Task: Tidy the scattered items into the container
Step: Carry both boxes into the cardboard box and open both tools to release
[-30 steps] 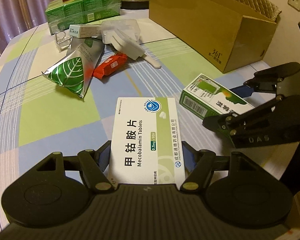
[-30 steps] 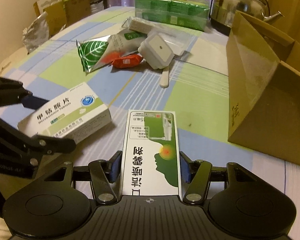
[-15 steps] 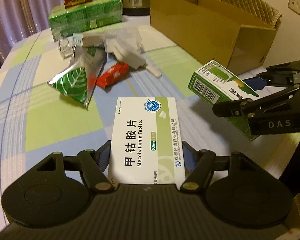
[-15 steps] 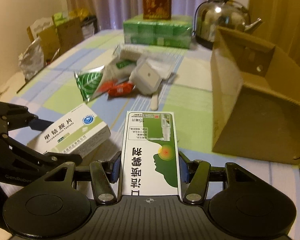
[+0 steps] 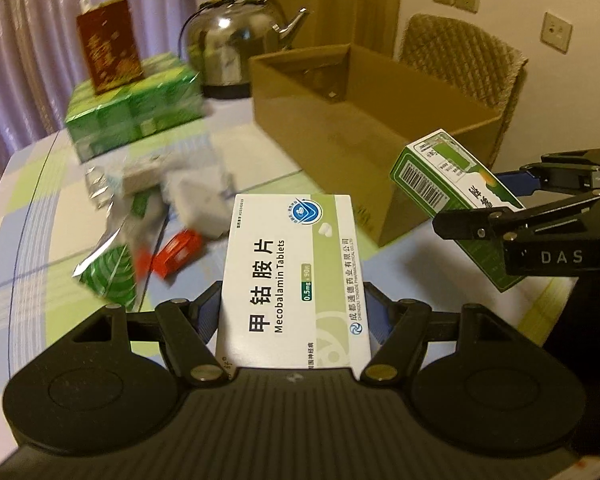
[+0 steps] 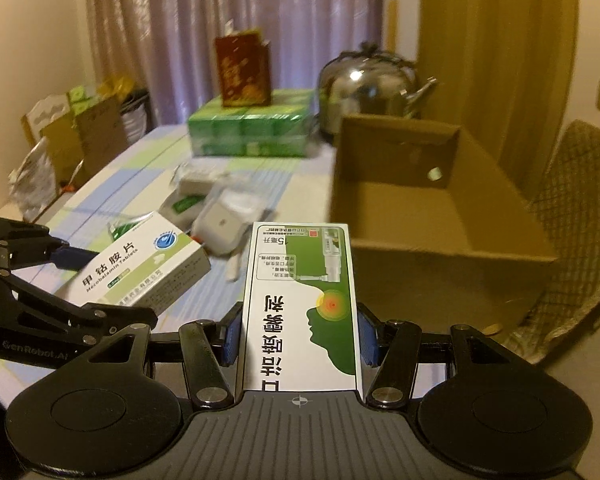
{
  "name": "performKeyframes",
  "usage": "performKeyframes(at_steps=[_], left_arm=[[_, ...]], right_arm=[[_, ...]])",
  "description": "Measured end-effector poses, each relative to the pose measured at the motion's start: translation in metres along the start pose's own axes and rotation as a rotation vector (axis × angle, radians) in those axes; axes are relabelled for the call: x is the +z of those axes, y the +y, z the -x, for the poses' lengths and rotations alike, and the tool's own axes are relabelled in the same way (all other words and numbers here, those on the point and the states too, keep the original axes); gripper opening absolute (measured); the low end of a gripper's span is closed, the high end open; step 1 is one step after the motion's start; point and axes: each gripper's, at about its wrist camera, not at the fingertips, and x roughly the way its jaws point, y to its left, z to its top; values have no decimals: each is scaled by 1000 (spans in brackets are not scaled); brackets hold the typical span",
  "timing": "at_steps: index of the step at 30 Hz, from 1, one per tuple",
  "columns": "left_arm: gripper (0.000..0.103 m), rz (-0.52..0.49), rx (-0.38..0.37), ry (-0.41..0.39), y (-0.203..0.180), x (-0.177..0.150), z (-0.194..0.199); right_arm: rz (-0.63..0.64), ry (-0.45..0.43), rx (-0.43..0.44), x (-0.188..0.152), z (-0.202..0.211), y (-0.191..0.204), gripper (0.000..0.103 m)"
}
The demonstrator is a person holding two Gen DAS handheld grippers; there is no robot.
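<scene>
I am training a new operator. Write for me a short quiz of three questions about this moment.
1. True or false: the cardboard box already holds a medicine pack.
2. Which gripper holds the Mecobalamin pack? A) left B) right
3. Fill in: the red carton stands on a stack of ____ packs.

Key
1. False: the part of its inside that shows is bare.
2. A. The left gripper holds it; the right gripper holds the green spray pack.
3. green

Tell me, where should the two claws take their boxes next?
Probably forward over the open cardboard box. The left claw grips the Mecobalamin box, the right claw grips the green spray box, both lifted just short of it.
</scene>
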Motion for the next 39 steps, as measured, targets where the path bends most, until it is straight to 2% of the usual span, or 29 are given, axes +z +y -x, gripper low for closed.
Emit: performKeyframes(at_steps=[8,18,26,35,39], left_arm=[[67,-39,-35,-25,-28,30,-4],[67,-71,-88,-38,-49,65,-15],[67,-89,-116,-58,-58,111,-37],[67,-52,-142,-61,-63,164,-80],[67,-73,-129,-49,-69,177,-102]], right_arm=[[-18,-40,-48,14,18,-31,53],[-22,-61,-86,38,18,-66,53],[-41,-59,-111,67,-2,-106,53],[-156,-32,-108,96,-43,-148,53],[-139,-11,-151,99,-61,-157,53]])
